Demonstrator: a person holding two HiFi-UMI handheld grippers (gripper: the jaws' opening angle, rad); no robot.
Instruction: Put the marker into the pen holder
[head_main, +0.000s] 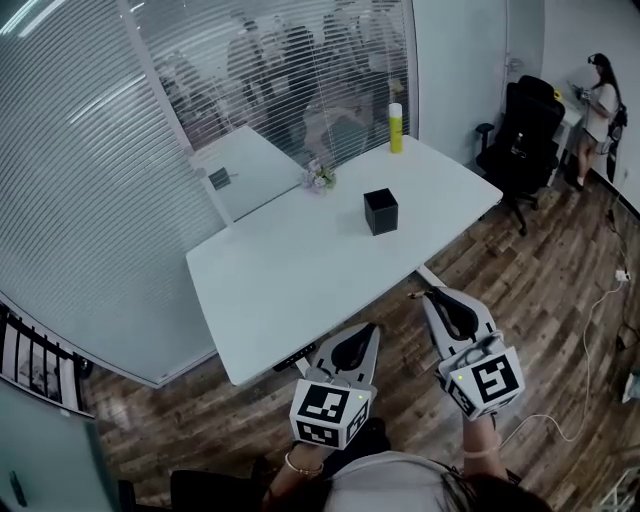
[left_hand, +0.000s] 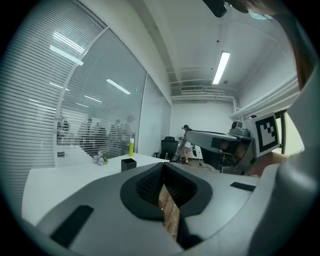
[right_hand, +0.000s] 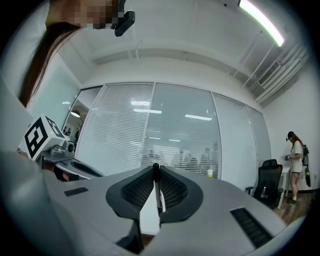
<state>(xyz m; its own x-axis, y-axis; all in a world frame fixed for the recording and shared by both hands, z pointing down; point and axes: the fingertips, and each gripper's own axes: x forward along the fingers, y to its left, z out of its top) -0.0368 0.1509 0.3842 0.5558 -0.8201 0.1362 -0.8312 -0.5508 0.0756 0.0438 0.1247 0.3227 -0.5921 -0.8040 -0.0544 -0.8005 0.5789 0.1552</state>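
Observation:
The black square pen holder (head_main: 380, 211) stands on the white table (head_main: 300, 275), right of its middle; in the left gripper view the pen holder (left_hand: 128, 164) shows far ahead. My right gripper (head_main: 432, 294) is shut on a thin black marker (right_hand: 156, 187), which stands upright between the pads, its tip poking above the right gripper (right_hand: 154, 170). This gripper hovers over the floor, off the table's near right edge. My left gripper (head_main: 368, 328) is at the table's near edge, shut with nothing between its jaws; the left gripper (left_hand: 162, 167) points toward the holder.
A yellow bottle (head_main: 396, 127) stands at the table's far corner and a small flower bunch (head_main: 320, 177) by the glass wall. A black office chair (head_main: 525, 130) and a standing person (head_main: 603, 110) are at the right back. Cables lie on the wooden floor (head_main: 590, 330).

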